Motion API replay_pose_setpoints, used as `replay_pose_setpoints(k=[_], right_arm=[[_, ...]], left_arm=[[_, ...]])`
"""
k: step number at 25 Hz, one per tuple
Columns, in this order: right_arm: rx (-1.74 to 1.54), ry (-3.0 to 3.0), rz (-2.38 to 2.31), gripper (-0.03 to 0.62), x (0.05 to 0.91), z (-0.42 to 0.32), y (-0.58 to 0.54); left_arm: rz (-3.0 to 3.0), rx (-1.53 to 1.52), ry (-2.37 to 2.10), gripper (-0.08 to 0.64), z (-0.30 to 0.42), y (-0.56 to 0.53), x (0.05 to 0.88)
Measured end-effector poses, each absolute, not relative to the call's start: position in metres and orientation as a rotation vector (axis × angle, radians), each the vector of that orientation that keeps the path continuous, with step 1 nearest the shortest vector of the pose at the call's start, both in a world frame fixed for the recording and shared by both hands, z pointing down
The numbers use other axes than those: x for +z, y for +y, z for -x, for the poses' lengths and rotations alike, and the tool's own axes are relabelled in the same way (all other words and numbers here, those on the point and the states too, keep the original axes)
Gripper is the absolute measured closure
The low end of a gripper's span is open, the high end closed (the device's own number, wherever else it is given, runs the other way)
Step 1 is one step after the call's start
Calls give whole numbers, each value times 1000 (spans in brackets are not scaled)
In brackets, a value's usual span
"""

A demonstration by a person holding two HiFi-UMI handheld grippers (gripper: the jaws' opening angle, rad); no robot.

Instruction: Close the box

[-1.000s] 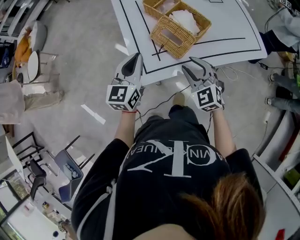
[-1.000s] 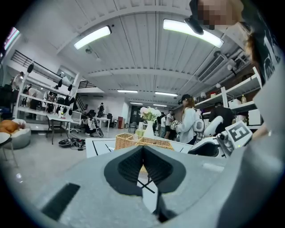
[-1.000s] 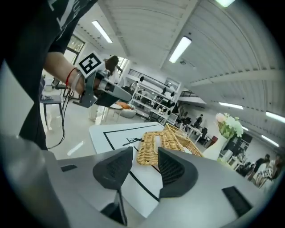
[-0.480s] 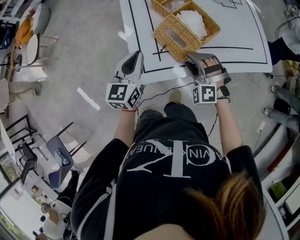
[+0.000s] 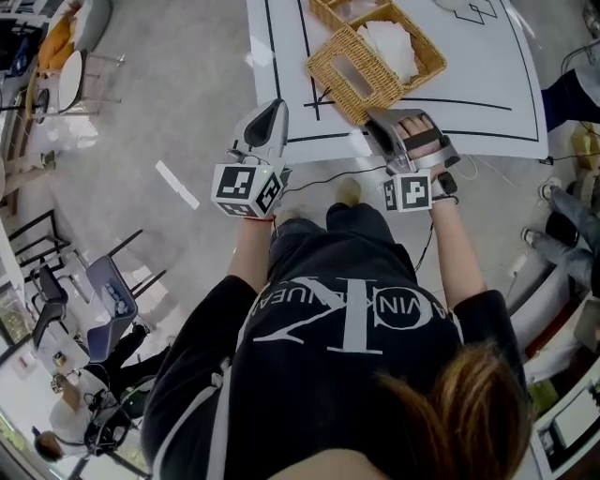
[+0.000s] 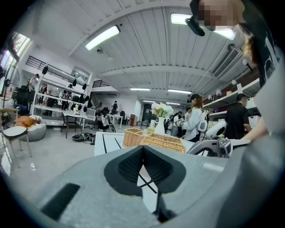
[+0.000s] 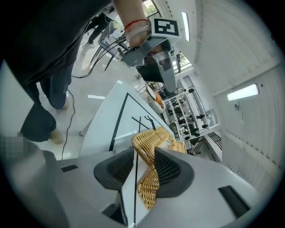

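Note:
A wicker box (image 5: 427, 56) stands on the white table (image 5: 487, 122) with white tissue (image 5: 386, 39) inside. Its wicker lid (image 5: 342, 80) lies open on the near left side. My right gripper (image 5: 375, 122) is at the lid's near corner, rolled on its side. In the right gripper view its jaws have just been closing, and the lid's edge (image 7: 149, 142) shows in the gap between them, with bare table between it and the left pad. My left gripper (image 5: 274, 108) hovers off the table's near edge. In the left gripper view it (image 6: 142, 149) is shut on nothing, pointing at the box (image 6: 153, 140).
A second wicker basket (image 5: 328, 9) sits behind the box. Black lines mark the table top. A cable (image 5: 319, 178) runs under the table's near edge. A chair (image 5: 108, 291) stands on the floor at the left. Other people stand in the room beyond the table.
The right gripper went forward from the table's edge to the lid's near corner and rolled onto its side. The left gripper has hardly moved.

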State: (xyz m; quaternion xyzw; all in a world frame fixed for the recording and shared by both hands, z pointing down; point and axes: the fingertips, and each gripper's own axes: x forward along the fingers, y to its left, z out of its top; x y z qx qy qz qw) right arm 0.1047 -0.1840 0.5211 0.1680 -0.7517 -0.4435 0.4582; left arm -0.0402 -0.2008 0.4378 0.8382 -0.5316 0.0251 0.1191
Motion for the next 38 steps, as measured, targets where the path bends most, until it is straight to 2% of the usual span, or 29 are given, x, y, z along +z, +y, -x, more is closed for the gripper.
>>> replay_pose_setpoints(k=[6,16,25,30,38], right_arm=[[-1092,-1991,-432,495,502,-101,-176],[-963,-2288,-563,529,449,-104,-174],[-725,-2491,-793,529,402,-121,-191],[-544,-2619,-964,556,379,-144,-211],[-292,-2726,-1167,551,368,-172,-235]], left_arm=[[-2451,86,-1610,549,33,-201,428],[-2441,111,-1670,549,35,-201,414],[-2437,128,-1622,549,28,-210,419],[-2474,109,-1581,549,15,-227,408],[-2516,113,-1545,549,9,-243,400]])
